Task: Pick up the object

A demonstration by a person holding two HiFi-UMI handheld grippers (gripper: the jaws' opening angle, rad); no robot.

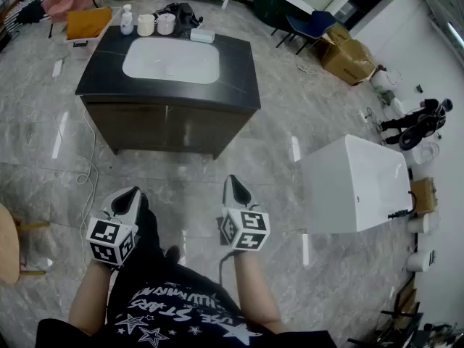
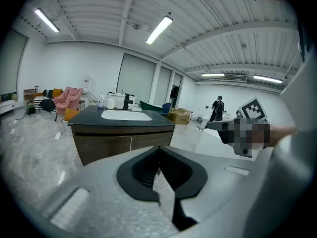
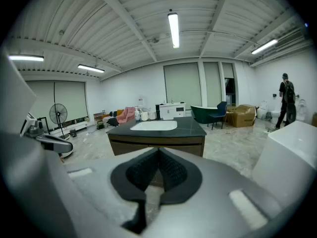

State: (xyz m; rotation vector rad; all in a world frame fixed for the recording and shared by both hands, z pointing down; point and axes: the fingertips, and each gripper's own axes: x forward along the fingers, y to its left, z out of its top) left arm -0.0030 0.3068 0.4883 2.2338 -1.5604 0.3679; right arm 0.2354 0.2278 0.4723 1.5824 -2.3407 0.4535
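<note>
only right gripper view, fan (image 3: 58,114), right gripper (image 3: 158,152) closed

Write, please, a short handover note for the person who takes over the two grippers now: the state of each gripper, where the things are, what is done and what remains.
Left gripper: jaws together, nothing between them.
Right gripper: jaws together, also empty.
Both are held low in front of the person, apart from the vanity counter.
Things: a bottle, two cups and a small white item stand along the counter's far edge, behind the sink.
Done: nothing picked up yet.
Left: step to the counter, open a gripper and pick up the object. The pictures do not show which one is meant.
</note>
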